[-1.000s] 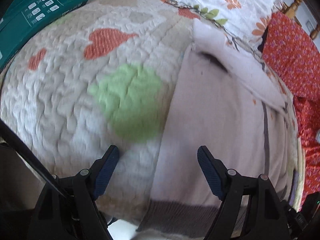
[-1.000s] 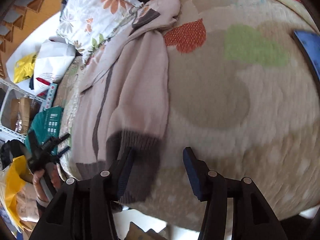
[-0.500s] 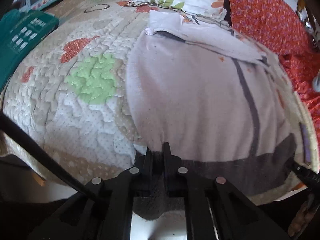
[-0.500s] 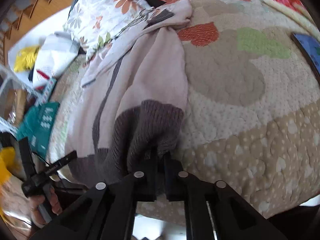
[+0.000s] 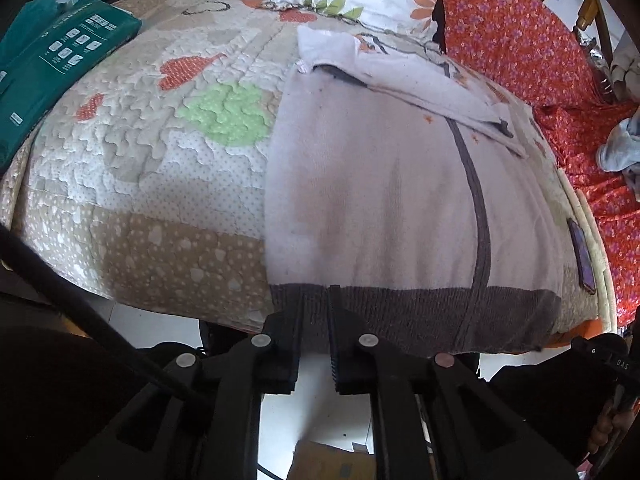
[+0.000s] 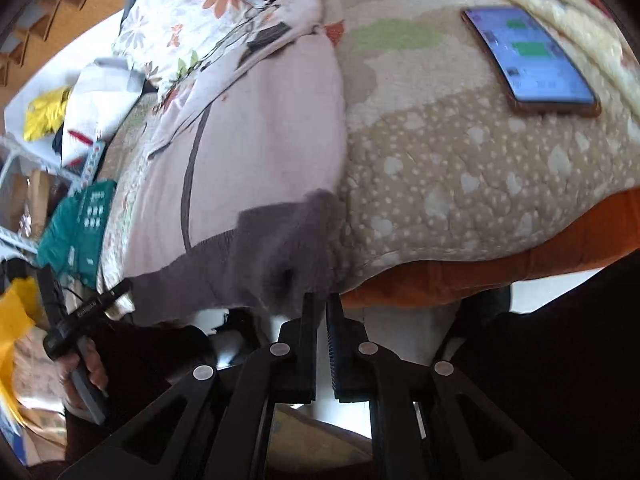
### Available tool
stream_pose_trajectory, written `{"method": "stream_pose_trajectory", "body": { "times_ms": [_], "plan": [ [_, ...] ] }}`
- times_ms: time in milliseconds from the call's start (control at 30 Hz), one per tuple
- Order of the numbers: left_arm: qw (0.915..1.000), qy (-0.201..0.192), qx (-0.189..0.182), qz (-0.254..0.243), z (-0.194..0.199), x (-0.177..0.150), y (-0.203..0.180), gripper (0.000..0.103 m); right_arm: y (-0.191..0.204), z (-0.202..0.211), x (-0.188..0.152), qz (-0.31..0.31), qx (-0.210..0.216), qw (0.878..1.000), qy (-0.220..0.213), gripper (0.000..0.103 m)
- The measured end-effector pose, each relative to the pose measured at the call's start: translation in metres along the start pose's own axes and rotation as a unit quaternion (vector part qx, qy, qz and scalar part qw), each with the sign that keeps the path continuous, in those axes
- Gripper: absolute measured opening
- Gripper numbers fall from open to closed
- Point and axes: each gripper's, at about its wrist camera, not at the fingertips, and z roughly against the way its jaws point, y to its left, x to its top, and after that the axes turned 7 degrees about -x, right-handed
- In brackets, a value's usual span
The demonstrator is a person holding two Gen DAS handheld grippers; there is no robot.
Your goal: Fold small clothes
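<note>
Left gripper [image 5: 315, 292], bottom centre of its frame: jaws clamped on the grey hem. Right gripper [image 6: 320, 300], bottom centre: jaws likewise clamped on the hem. A hand [image 6: 86, 376] grips a handle at lower left.

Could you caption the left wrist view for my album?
Left claw shut on a pale sweater's dark hem.

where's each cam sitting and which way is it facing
Left wrist: on the left gripper, looking down along its fingers at the sweater hem it pinches; the other hand shows far right.
Right wrist: on the right gripper, clamped on the hem's other corner; a phone beyond.
Shared: sweater, quilt, green pack.
</note>
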Motion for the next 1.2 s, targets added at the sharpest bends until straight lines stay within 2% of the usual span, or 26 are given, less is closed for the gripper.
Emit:
{"method": "stream_pose_trajectory", "body": {
  "times_ms": [33,133,233,267,333,400,467,600,733,833,867,900,933,967,1000,1033,1067,1133,1167,1200],
  "plan": [
    [1.0000,-0.006,0.002,0.003,0.004,0.001,0.003,0.014,0.001,0.004,0.000,0.008,-0.008,1.000,-0.003,0.008],
    [0.9996,-0.022,0.003,0.018,0.012,0.012,0.014,0.027,0.003,0.020,0.010,0.014,-0.015,0.999,-0.025,0.019],
    [0.9990,-0.037,0.007,0.024,0.013,0.039,0.013,0.029,0.015,0.027,0.035,0.031,-0.022,0.998,-0.052,0.023],
    [0.9988,-0.043,0.007,0.024,0.012,0.050,0.011,0.031,0.022,0.028,0.049,0.038,-0.022,0.997,-0.061,0.023],
    [0.9980,-0.057,0.001,0.027,0.011,0.075,0.005,0.047,0.038,0.028,0.074,0.052,-0.013,0.995,-0.079,0.024],
    [0.9967,-0.072,-0.002,0.037,0.004,0.107,-0.002,0.055,0.054,0.025,0.108,0.066,-0.004,0.992,-0.103,0.024],
    [0.9952,-0.085,-0.005,0.048,-0.010,0.144,-0.007,0.055,0.070,0.018,0.142,0.069,0.007,0.990,-0.120,0.024],
    [0.9931,-0.090,0.003,0.075,-0.065,0.218,-0.011,0.055,0.095,-0.026,0.229,0.058,0.031,0.990,-0.127,0.024],
    [0.9933,-0.071,0.032,0.085,-0.123,0.252,0.003,0.055,0.119,-0.089,0.293,0.063,0.023,0.991,-0.113,0.023],
    [0.9930,-0.019,0.075,0.089,-0.162,0.262,0.020,0.055,0.117,-0.151,0.331,0.042,0.031,0.997,-0.057,0.023],
    [0.9925,0.000,0.083,0.090,-0.171,0.262,0.026,0.055,0.112,-0.171,0.339,0.034,0.019,0.999,-0.031,0.023],
    [0.9928,-0.009,0.083,0.085,-0.170,0.263,0.027,0.056,0.106,-0.180,0.344,0.035,0.005,0.999,-0.029,0.014],
    [0.9924,-0.008,0.099,0.072,-0.168,0.264,0.024,0.056,0.101,-0.179,0.349,0.033,-0.004,0.998,-0.044,0.011],
    [0.9914,-0.010,0.120,0.051,-0.165,0.265,0.019,0.056,0.096,-0.173,0.355,0.029,-0.042,0.996,-0.068,0.010],
    [0.9896,-0.014,0.139,0.035,-0.163,0.263,0.015,0.056,0.092,-0.165,0.361,0.026,-0.123,0.987,-0.100,0.011],
    [0.9881,-0.017,0.151,0.024,-0.160,0.262,0.012,0.056,0.088,-0.159,0.366,0.027,-0.211,0.969,-0.124,0.020],
    [0.9878,-0.021,0.154,0.015,-0.155,0.260,0.009,0.056,0.083,-0.154,0.368,0.024,-0.255,0.957,-0.136,0.026],
    [0.9885,-0.034,0.147,0.006,-0.142,0.255,0.007,0.056,0.070,-0.136,0.362,0.010,-0.190,0.972,-0.142,0.026],
    [0.9883,-0.045,0.146,0.001,-0.134,0.252,0.006,0.056,0.070,-0.130,0.356,0.015,-0.173,0.975,-0.141,0.029],
    [0.9880,-0.058,0.143,-0.007,-0.123,0.248,0.003,0.056,0.073,-0.122,0.345,0.033,-0.174,0.974,-0.144,0.031]
  ]
}}
